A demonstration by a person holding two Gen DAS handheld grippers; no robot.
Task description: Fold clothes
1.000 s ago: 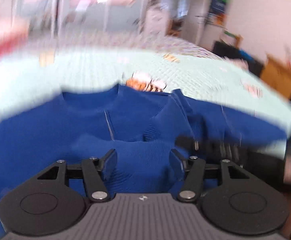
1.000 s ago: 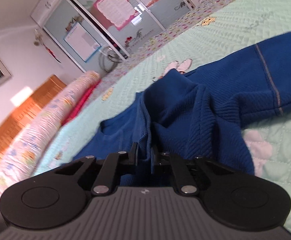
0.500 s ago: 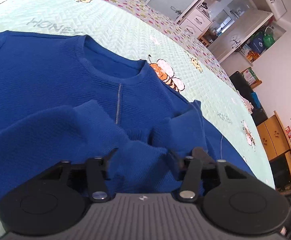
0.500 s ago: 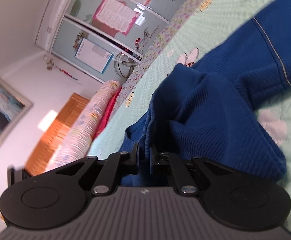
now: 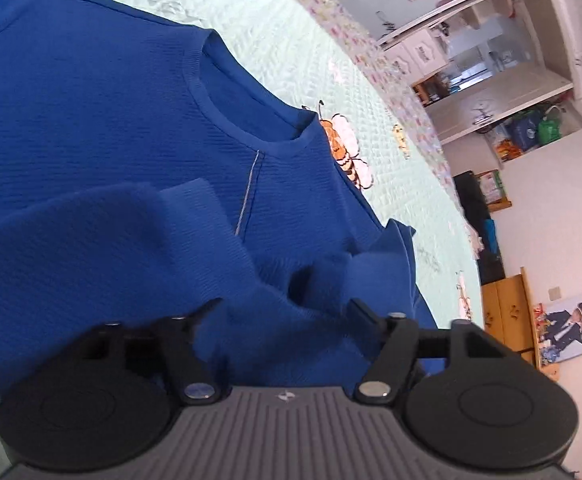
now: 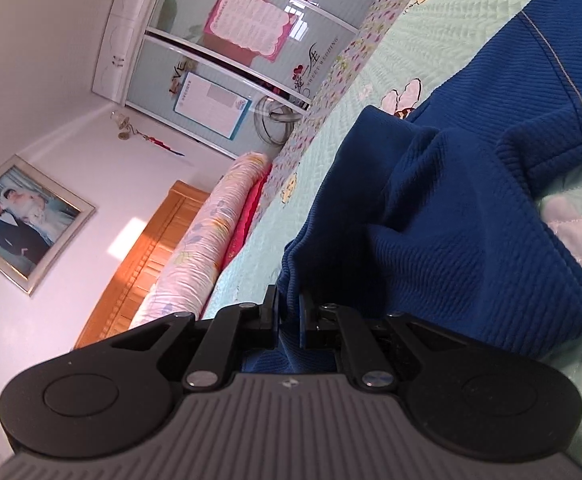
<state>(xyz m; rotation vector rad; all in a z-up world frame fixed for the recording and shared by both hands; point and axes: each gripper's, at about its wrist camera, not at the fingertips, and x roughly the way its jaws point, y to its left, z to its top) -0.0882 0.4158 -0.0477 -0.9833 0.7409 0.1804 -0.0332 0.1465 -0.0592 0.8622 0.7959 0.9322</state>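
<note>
The left tool (image 5: 285,306) has just been opening, jaws spread over the blue sweater (image 5: 91,128) — the right tool (image 6: 289,312) pinches its edge.

Blue sweater (image 5: 91,120) cut off left; hem hidden behind right claw (image 6: 289,312).

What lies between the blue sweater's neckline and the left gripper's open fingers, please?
In the left wrist view, the sweater's chest lies there, then a folded-over sleeve with its ribbed cuff, bunching between the left gripper's just-opened jaws.
</note>
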